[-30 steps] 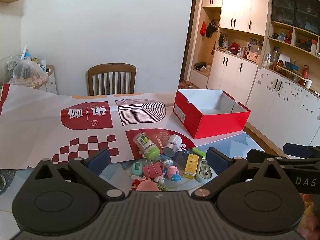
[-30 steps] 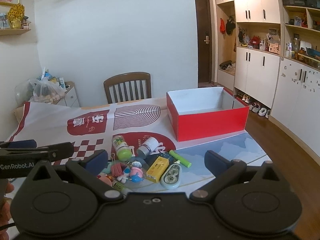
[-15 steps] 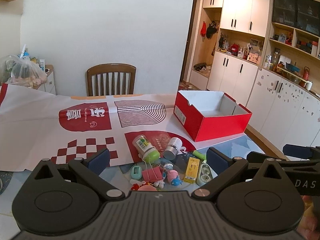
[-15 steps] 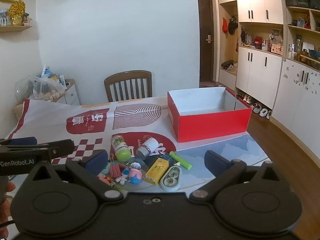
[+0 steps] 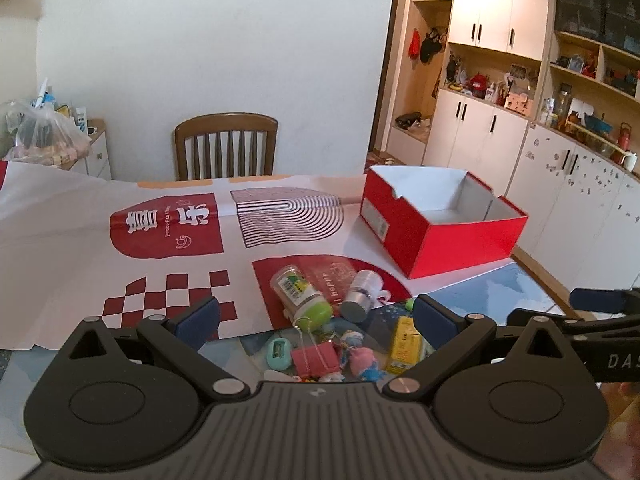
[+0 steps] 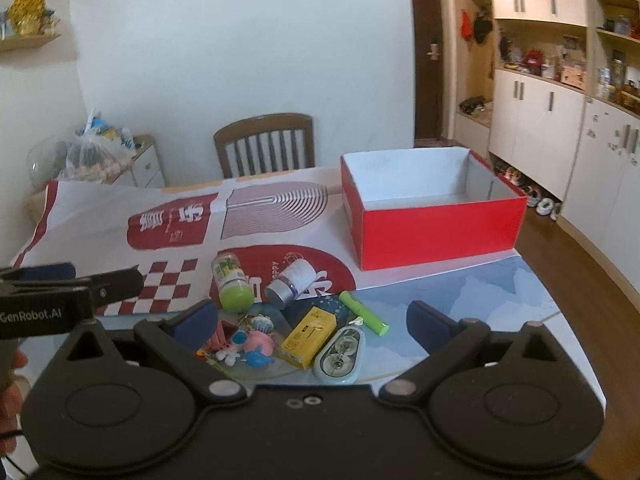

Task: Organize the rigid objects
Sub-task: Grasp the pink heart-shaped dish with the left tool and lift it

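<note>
The left gripper (image 5: 316, 316) is spread wide with nothing between its blue pads. It hangs above a pile of small things near the table edge. In the pile, from left to right, lie a jar with a green lid (image 6: 232, 282), a silver-capped bottle (image 6: 291, 282), a yellow box (image 6: 308, 336), a green marker (image 6: 364, 313) and a tape roller (image 6: 340, 356). Some small toys (image 6: 248, 344) lie at about 7 o'clock from the jar; their shapes are hard to make out. The right gripper (image 6: 312, 318) is also spread wide and holds nothing. The red box (image 6: 436, 232) sits open at 2 o'clock from the pile, well apart.
</note>
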{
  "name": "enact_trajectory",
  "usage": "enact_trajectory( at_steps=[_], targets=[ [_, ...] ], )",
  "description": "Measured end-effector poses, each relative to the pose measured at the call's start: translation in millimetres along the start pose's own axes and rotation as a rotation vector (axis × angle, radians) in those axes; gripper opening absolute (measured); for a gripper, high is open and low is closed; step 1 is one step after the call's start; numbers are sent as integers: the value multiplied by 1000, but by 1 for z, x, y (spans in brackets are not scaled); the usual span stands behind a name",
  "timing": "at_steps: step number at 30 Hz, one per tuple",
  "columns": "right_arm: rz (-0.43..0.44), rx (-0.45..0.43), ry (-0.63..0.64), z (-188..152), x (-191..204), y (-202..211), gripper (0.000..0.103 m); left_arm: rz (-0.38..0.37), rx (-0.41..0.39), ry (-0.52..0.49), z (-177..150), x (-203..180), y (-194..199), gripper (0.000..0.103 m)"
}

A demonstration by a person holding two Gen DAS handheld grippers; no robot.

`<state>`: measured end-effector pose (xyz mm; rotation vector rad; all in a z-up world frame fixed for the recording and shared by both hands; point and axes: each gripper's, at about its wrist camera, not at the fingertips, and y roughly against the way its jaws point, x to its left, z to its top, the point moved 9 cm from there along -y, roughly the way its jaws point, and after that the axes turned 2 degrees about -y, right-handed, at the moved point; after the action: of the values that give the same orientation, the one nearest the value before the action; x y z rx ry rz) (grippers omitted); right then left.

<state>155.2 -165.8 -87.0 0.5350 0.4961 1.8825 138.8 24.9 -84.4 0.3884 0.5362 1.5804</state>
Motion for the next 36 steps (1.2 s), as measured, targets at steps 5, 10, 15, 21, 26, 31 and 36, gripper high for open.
enact_trajectory(
  at_steps=[5, 10, 15, 21, 26, 31, 36],
  targets=[
    [16, 63, 23, -8, -9, -29, 98, 12, 62, 36, -23, 12, -28, 103],
    [11, 118, 67, -18, -16, -58, 96, 10, 153, 121, -51, 22, -53, 102],
    [31, 188, 86, -32, -22, -86, 91, 23, 193, 78, -75, 18, -65, 102],
    [34, 256, 157, -49, -20, -112, 83, 49, 274, 45, -105, 12, -80, 100],
    [25, 295, 175, -58, -22, -128, 78, 70, 296, 54, -113, 14, -85, 97],
    [18, 312, 180, -62, -23, -143, 76, 68, 300, 34, -116, 9, -86, 94],
    [-3, 349, 186, -71, -25, -155, 72, 60, 309, 19, -122, 4, -88, 83]
  ],
)
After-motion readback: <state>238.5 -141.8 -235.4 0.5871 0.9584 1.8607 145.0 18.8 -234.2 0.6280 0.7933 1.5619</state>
